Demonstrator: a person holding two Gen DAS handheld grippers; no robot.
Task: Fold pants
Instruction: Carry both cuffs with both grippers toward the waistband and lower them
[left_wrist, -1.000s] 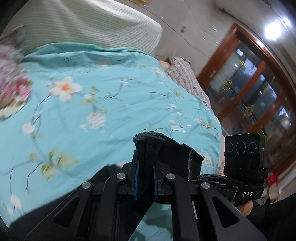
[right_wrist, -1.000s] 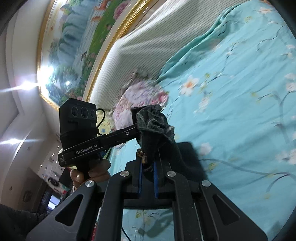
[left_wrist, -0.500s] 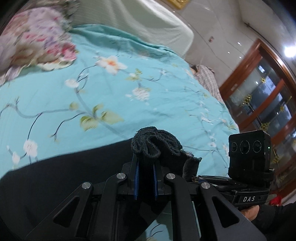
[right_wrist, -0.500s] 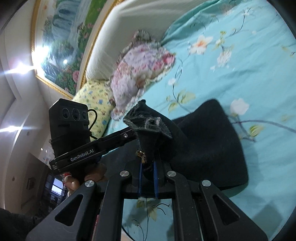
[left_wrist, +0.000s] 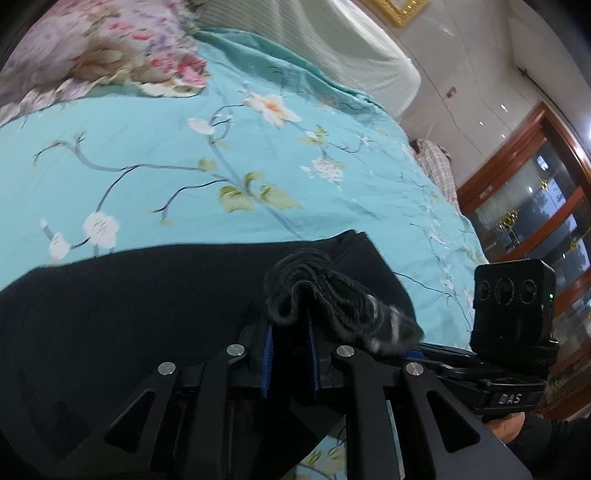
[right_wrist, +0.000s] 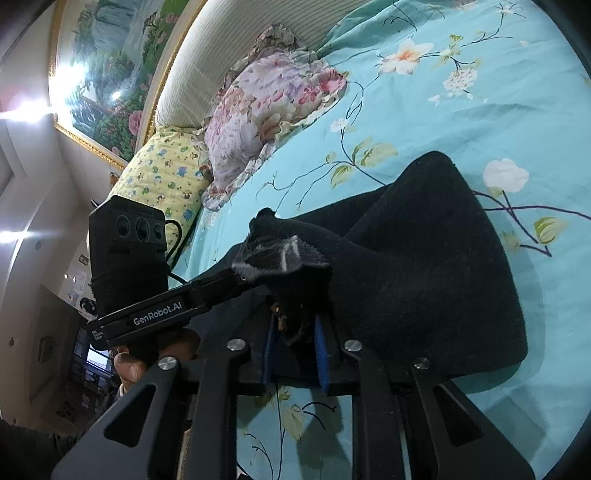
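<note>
Black pants (left_wrist: 129, 314) lie folded over on a turquoise flowered bedspread (left_wrist: 184, 166). My left gripper (left_wrist: 289, 328) is low over them. A bunched hem of the pants still fills the narrow gap between its blue pads, and the jaws are opening. In the right wrist view the pants (right_wrist: 424, 258) spread to the right. My right gripper (right_wrist: 293, 332) has its jaws opening wider; a fuzzy cloth end with a small metal piece sits loosely between them. Each view shows the other hand-held unit beside it.
A pink flowered pillow (right_wrist: 266, 107) and a yellow patterned pillow (right_wrist: 162, 181) lie against the ribbed headboard (right_wrist: 229, 48). A checked cloth (left_wrist: 439, 166) hangs at the bed's far edge. Wooden glazed doors (left_wrist: 535, 192) stand beyond it.
Both grippers have come down toward the bed with the pants' end, and more black cloth now lies flat on the bedspread. The right jaws have spread apart; the left have widened slightly.
</note>
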